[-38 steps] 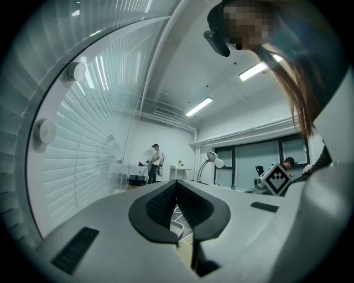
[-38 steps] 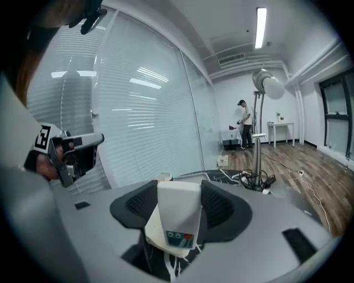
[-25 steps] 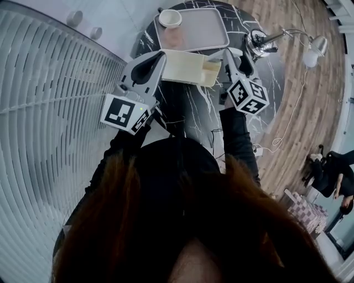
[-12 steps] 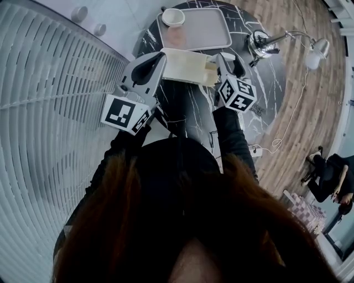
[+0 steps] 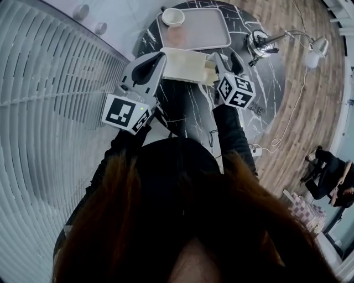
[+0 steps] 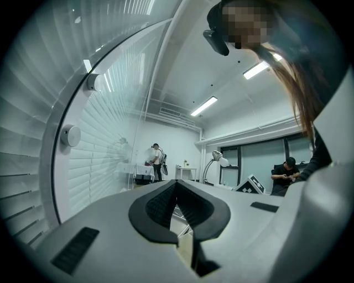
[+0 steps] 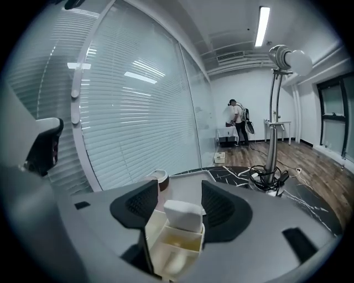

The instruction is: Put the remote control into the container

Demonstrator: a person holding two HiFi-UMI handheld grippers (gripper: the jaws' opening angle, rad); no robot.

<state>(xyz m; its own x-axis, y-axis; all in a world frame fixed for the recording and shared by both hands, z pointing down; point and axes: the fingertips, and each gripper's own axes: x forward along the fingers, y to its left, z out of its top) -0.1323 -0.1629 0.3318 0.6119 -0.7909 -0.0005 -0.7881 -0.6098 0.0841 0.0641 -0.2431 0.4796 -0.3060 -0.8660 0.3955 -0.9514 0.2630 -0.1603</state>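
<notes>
1. As the white slab-shaped remote control (image 7: 182,215) stands upright in an end compartment of the cream plastic compartmented container (image 7: 171,249), the placing is judged done in substance; what is left is for the gripper beside it to draw clear.
2. The right gripper (image 7: 179,185) has its jaws apart, one on either side of the remote control's top; a gap shows on at least one side, so no clamp is judged.
3. The left gripper (image 6: 176,182) has its jaws together at the tips, with a cream edge between them lower down; it is judged to be pinching the container's left wall to steady it.
4. In the head view the container (image 5: 185,65) lies near the middle of the black marble-patterned round table (image 5: 265,77), just nearside of a grey rectangular tray (image 5: 204,30) at the table's far edge; whether it rests on the table or is lifted cannot be told.
5. Contents: the other compartments in view show nothing discernible; the tray carries a white round cup (image 5: 172,16) at one far corner.
</notes>
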